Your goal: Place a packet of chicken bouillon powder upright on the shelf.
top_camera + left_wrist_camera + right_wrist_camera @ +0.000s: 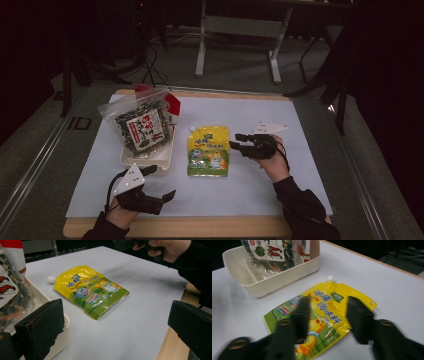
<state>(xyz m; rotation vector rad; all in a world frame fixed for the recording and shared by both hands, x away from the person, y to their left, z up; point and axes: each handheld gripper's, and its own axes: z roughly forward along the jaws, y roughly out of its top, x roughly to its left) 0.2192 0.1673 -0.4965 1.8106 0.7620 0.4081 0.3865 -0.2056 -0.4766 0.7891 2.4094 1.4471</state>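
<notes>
Yellow-and-green spouted pouch [208, 151] lay flat on the white sheet [280, 190] near the middle of the table [200, 227], white cap toward the far side, just right of the cream tray [150, 161] and apart from it. Tray sat on the sheet's left half; a clear bag of dark dried greens [141, 122] with a red-and-white label stood tilted in it, resting against the tray's rim. Right gripper [236, 142] was held at the pouch's right edge, pointing left toward it, grey plate on top. In the right gripper view its two black jaws stood partly apart, hovering over the pouch's [322, 315] printed face, one on each side of the lettering; nothing was pinched between them, and whether the tips touched the foil could not be told. Left gripper [162, 182] was low at the near left of the sheet, just in front of the tray's near corner, jaws spread wide and bare. In the left gripper view the pouch [90, 291] lay between and beyond the jaws, well apart from them, with the tray's wall [65, 322] just beside the left-hand jaw and the person's right hand [167, 248] at the top edge.
</notes>
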